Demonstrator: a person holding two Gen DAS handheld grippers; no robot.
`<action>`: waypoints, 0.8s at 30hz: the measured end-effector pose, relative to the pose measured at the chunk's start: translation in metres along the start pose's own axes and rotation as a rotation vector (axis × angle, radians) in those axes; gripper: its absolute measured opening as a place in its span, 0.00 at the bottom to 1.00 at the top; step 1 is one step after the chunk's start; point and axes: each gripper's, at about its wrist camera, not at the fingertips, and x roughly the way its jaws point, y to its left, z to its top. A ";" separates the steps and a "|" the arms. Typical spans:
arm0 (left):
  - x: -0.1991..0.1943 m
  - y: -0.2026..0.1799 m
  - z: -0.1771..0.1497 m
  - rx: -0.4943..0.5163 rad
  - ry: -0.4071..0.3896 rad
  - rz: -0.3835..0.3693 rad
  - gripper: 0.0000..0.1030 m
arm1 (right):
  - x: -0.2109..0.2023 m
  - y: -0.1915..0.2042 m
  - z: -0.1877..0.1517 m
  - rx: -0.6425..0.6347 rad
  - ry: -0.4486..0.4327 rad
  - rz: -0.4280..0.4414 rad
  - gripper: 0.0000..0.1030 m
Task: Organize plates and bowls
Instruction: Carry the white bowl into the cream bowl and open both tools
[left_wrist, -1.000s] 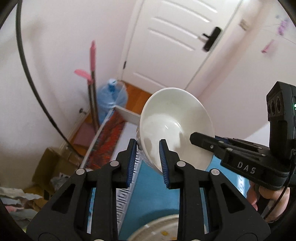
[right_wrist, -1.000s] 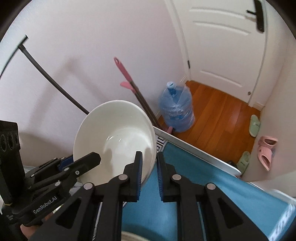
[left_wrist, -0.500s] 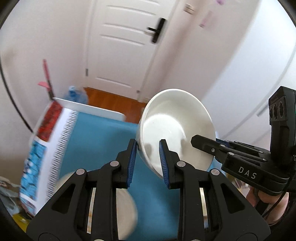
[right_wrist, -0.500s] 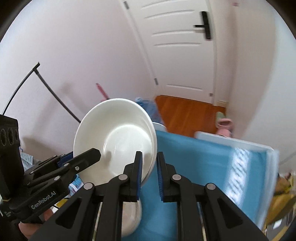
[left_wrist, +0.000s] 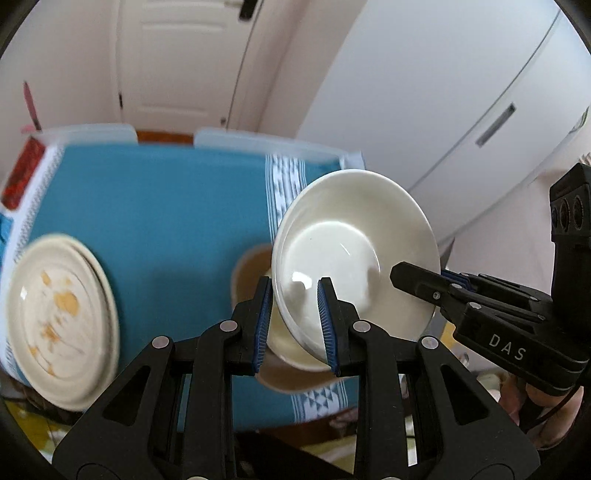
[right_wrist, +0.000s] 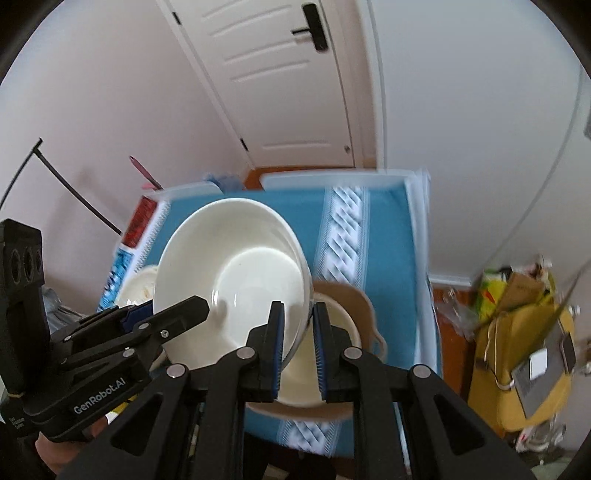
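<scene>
Both grippers hold one white bowl (left_wrist: 351, 251) in the air, each on an opposite side of its rim; it also shows in the right wrist view (right_wrist: 232, 269). My left gripper (left_wrist: 293, 321) is shut on the near rim, and my right gripper (right_wrist: 298, 350) is shut on its own side. Below the bowl on the blue tablecloth (left_wrist: 155, 206) stands a brown-rimmed bowl (right_wrist: 354, 306), partly hidden. A stack of dirty cream plates (left_wrist: 55, 317) with orange stains lies at the table's left.
The table's far edge has a white rim (right_wrist: 332, 177). A white door (right_wrist: 280, 81) and bare walls lie beyond. A yellow bag with clutter (right_wrist: 524, 350) stands right of the table. A pink-handled tool (right_wrist: 142, 171) leans at the far left.
Both grippers have swung right and tilted down with the bowl. The view now takes in the table, the plate stack and the brown-rimmed bowl under the held bowl.
</scene>
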 end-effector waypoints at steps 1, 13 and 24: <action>0.006 0.001 -0.004 -0.004 0.017 0.001 0.22 | 0.005 -0.004 -0.004 0.007 0.012 -0.001 0.14; 0.060 0.001 -0.012 0.074 0.151 0.111 0.22 | 0.047 -0.025 -0.029 0.030 0.113 -0.009 0.14; 0.076 -0.009 -0.007 0.186 0.204 0.210 0.22 | 0.061 -0.030 -0.032 0.052 0.157 0.002 0.14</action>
